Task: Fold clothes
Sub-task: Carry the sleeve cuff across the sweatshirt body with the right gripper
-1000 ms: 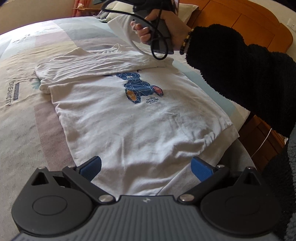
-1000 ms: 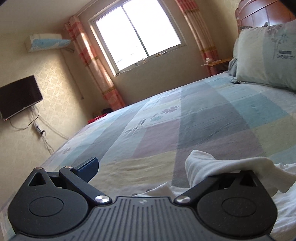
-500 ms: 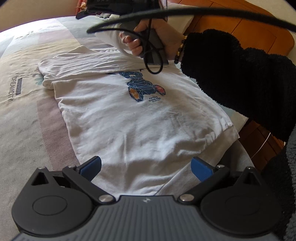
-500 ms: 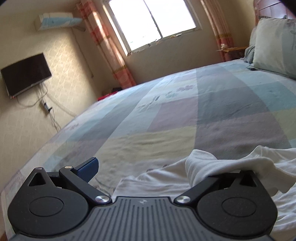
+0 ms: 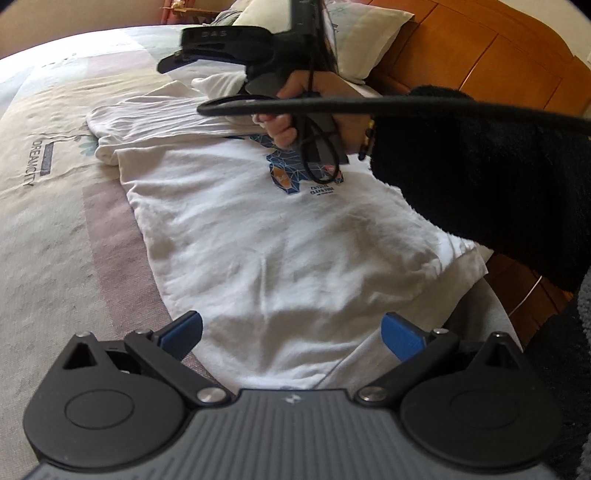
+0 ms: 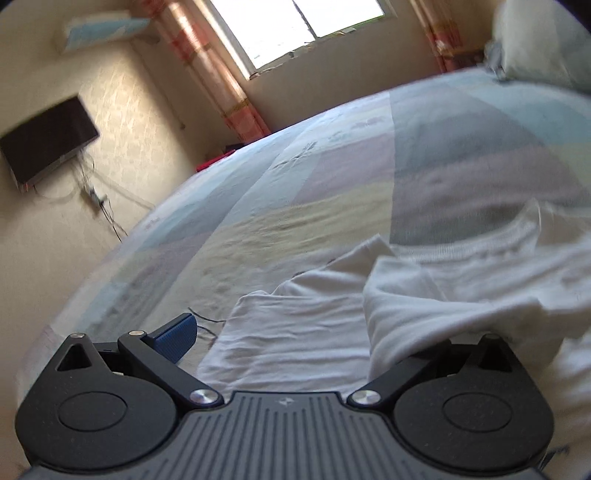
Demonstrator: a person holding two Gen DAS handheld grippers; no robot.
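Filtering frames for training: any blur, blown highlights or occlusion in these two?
Right wrist view: motion-smeared throughout, window blown out, white cloth hiding the gripper's right finger. Left wrist view: sharp on the T-shirt, strong fisheye bend, a blurred black cable crossing the frame.

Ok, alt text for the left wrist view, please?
A white T-shirt with a blue bear print lies flat on a bed, its top edge folded over. The open left tool hovers at its hem, while a black-sleeved hand holds the right tool above the collar.
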